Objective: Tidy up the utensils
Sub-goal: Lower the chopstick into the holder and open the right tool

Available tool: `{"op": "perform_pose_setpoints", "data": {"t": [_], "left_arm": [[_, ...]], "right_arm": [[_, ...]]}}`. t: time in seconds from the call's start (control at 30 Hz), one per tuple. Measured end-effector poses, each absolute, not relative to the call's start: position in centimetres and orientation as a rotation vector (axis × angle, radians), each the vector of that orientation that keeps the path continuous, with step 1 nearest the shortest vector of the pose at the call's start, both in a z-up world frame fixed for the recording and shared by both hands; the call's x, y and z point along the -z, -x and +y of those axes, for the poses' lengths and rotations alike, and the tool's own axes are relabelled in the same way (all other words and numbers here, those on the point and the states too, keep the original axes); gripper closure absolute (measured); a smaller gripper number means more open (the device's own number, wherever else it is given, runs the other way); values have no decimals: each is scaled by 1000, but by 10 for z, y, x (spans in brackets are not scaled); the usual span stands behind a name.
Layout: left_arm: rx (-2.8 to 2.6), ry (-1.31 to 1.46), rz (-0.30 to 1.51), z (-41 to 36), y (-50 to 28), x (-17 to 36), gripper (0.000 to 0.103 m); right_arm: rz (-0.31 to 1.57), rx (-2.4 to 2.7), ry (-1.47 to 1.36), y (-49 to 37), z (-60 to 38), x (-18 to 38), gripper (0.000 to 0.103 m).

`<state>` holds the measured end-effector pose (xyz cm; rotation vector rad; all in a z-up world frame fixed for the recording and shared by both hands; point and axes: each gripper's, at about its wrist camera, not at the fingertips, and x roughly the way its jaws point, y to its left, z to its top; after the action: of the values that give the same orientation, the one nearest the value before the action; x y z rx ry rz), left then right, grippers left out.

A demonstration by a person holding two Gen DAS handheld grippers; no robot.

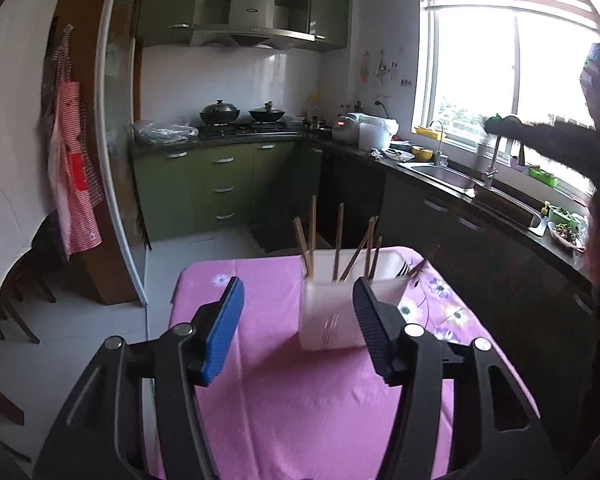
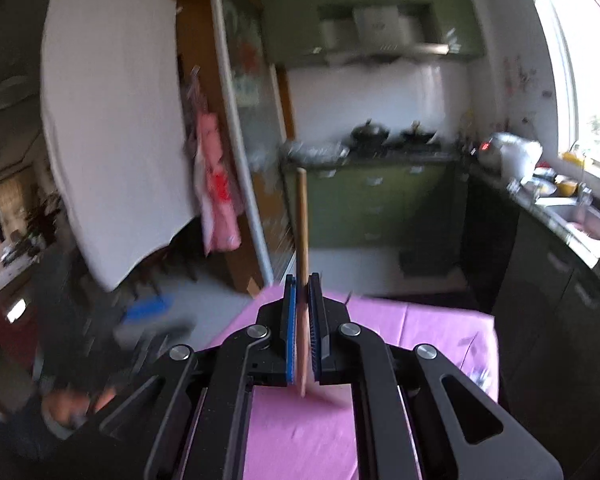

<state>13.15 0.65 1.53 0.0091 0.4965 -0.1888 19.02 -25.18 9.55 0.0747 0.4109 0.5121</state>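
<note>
Mostly sorted already: several chopsticks (image 1: 339,240) standing in the white holder (image 1: 332,316) on the pink cloth (image 1: 300,400), at 12 o'clock from the left gripper (image 1: 298,300). Left jaws parted about halfway, nothing between them, holder just ahead. Right gripper (image 2: 302,308) clamped tight on one more chopstick (image 2: 302,240), held upright, tip poking below the pads. Looks like a dark utensil or two at 3 o'clock of the holder, too blurry to call. Still left, probably: dropping this stick in with the rest
</note>
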Motion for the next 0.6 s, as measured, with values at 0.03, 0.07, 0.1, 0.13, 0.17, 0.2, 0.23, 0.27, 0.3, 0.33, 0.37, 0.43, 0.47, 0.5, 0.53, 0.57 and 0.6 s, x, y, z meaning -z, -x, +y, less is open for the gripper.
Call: {"op": "perform_pose_setpoints", "data": {"t": [0.03, 0.07, 0.1, 0.13, 0.17, 0.2, 0.23, 0.27, 0.3, 0.33, 0.37, 0.43, 0.47, 0.5, 0.53, 0.57, 0.6], "left_arm": [[180, -9, 495, 10, -126, -13, 46], [172, -7, 492, 14, -121, -10, 43], [166, -4, 490, 18, -118, -9, 41], [155, 5, 488, 22, -112, -5, 40], [151, 17, 488, 25, -108, -1, 38], [152, 39, 491, 28, -103, 3, 34], [151, 59, 494, 31, -99, 7, 32], [149, 74, 497, 34, -96, 11, 30], [147, 84, 498, 34, -94, 15, 29], [142, 91, 500, 35, -91, 20, 28], [137, 91, 501, 35, -90, 22, 25], [115, 85, 493, 35, -86, 28, 23], [107, 80, 488, 34, -85, 30, 23], [100, 71, 484, 33, -84, 30, 22], [92, 56, 481, 32, -83, 31, 21], [90, 47, 479, 31, -84, 31, 21], [90, 44, 479, 31, -84, 31, 20]], "right_arm": [[401, -493, -73, -198, -250, -102, 96], [396, -477, -73, -205, -249, -105, 96], [394, -452, -70, -213, -248, -107, 96], [400, -426, -59, -223, -244, -106, 96], [413, -415, -57, -233, -242, -104, 96], [431, -407, -54, -242, -239, -101, 96], [453, -400, -52, -251, -236, -94, 96], [468, -396, -51, -258, -236, -90, 96], [486, -392, -48, -265, -233, -82, 96], [508, -388, -44, -272, -229, -73, 96], [526, -387, -41, -280, -225, -64, 96], [556, -391, -35, -293, -218, -49, 96], [575, -393, -31, -299, -213, -40, 96], [587, -395, -28, -303, -210, -33, 96], [598, -396, -24, -306, -207, -28, 96], [612, -396, -20, -308, -204, -20, 96], [623, -395, -19, -310, -201, -15, 96]]}}
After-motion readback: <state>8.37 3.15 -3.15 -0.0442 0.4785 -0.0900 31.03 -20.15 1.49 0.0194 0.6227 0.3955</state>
